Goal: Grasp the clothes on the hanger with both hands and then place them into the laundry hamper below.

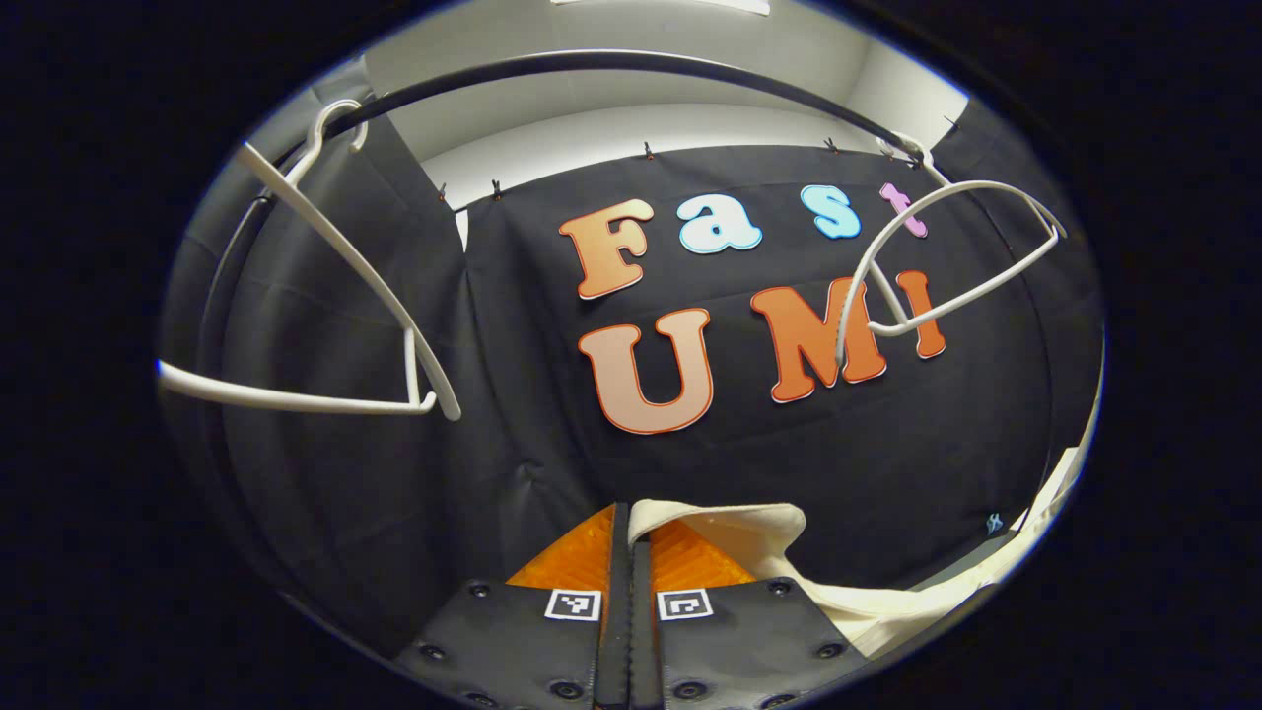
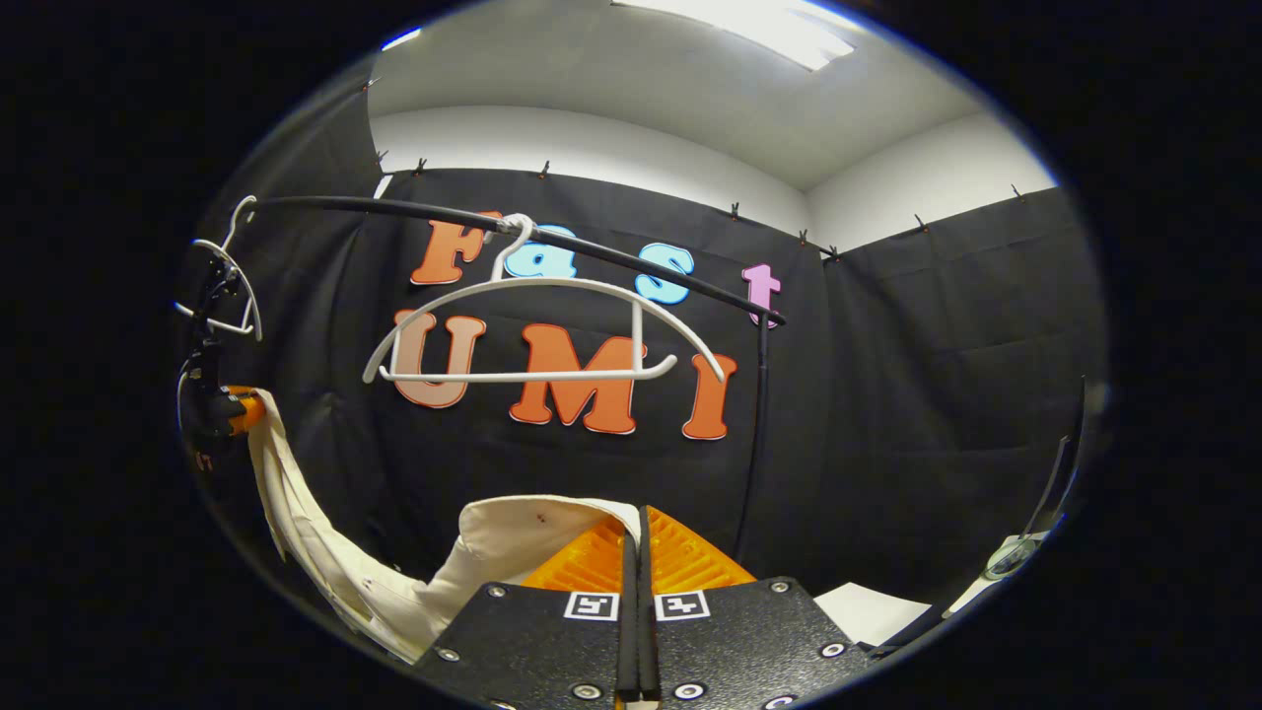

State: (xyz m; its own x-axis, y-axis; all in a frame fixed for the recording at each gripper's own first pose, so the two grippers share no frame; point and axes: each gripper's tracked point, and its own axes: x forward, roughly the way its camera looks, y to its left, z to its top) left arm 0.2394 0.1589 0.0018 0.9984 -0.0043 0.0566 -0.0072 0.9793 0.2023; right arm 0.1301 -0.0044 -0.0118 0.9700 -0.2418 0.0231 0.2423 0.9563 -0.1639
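left tool point(image 1: 632, 552) pinched tight on one edge of the cream cotton shirt point(image 1: 769, 552); right tool point(image 2: 636, 552) clamped on the other edge, so the garment hangs slack between them. shirt is off the white plastic hanger point(image 2: 537, 330), which dangles bare on the black rail point(image 2: 611, 258). judged next: lower both into the hamper.

My rail point(image 2: 552, 237) runs black and curved across the booth wall, on a thin upright post point(image 2: 757, 434) at its end. Two white hangers hook over it, both bare: one point(image 2: 542, 335) mid-rail, another point(image 2: 229, 276) at the far end.
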